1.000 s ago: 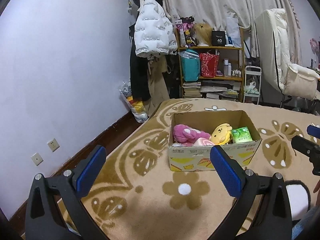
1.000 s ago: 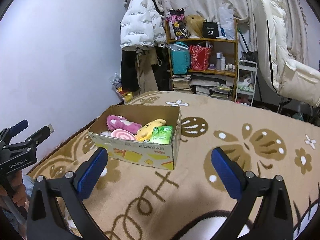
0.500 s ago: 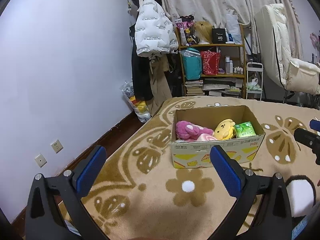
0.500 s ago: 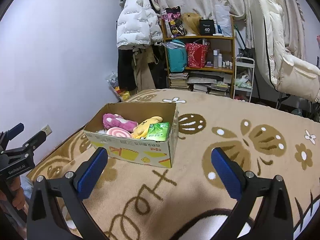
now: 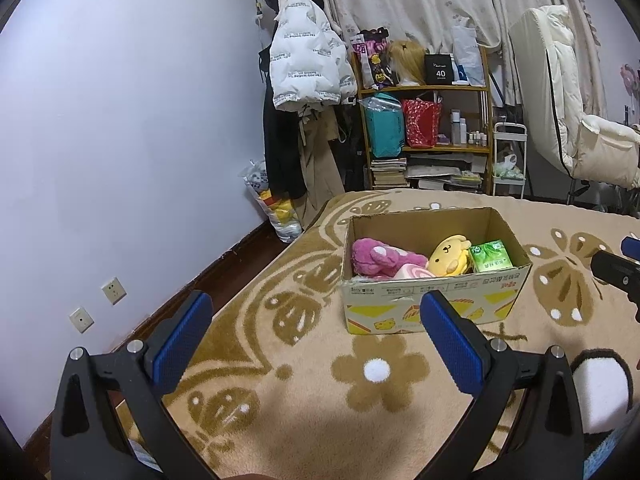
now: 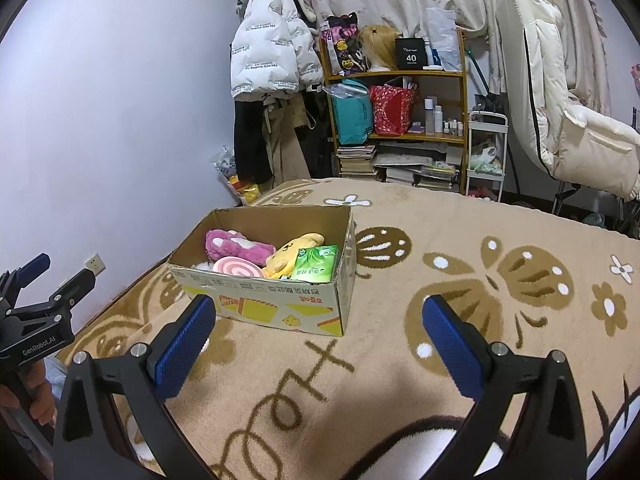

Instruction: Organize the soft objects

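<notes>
Box: open cardboard box [image 5: 436,304] on the patterned blanket [image 5: 320,380], at 12 o'clock.
Contents: pink plush [image 5: 380,258], yellow plush [image 5: 450,256], green tissue pack [image 5: 491,256], pink swirl toy [image 6: 239,269].
Left gripper [image 5: 316,338]: spread wide, empty.
Right gripper [image 6: 320,342]: spread wide, empty.

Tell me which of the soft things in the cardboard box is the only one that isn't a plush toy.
The green tissue pack. It is a flat plastic-wrapped packet at the box's right end, beside the yellow plush; the pink plush and pink swirl cushion are fabric.

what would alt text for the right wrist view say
An open cardboard box on a tan patterned blanket holds a pink plush, a yellow plush and a green tissue pack. The open right gripper frames it, empty.
</notes>
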Available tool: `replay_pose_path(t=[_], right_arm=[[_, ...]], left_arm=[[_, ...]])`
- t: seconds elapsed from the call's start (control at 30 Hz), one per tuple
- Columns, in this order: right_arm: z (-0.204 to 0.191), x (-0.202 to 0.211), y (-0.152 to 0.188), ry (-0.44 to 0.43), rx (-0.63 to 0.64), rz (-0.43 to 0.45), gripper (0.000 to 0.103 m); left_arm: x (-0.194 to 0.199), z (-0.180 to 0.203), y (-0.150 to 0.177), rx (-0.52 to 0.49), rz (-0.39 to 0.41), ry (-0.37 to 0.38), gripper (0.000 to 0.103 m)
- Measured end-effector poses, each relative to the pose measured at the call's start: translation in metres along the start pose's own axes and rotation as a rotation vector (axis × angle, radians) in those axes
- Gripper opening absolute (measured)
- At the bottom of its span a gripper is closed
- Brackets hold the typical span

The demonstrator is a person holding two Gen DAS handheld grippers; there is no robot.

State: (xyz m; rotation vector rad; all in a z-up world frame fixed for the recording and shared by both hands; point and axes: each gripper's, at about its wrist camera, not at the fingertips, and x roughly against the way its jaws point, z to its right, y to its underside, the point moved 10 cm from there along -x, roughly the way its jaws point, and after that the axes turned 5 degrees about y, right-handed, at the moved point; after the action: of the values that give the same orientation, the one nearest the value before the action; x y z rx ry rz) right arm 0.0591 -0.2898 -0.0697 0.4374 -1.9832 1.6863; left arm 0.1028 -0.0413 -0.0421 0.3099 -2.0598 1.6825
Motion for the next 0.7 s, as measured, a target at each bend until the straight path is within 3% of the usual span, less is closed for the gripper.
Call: replay_pose_path(t=[0.7], right_arm=[[0.0006,-0.0002,0.0006,0.01,0.002,0.003,0.103]], left_arm=[[-0.0002,-0.0009,-0.001,-0.001,-0.001,-0.003,0.103]])
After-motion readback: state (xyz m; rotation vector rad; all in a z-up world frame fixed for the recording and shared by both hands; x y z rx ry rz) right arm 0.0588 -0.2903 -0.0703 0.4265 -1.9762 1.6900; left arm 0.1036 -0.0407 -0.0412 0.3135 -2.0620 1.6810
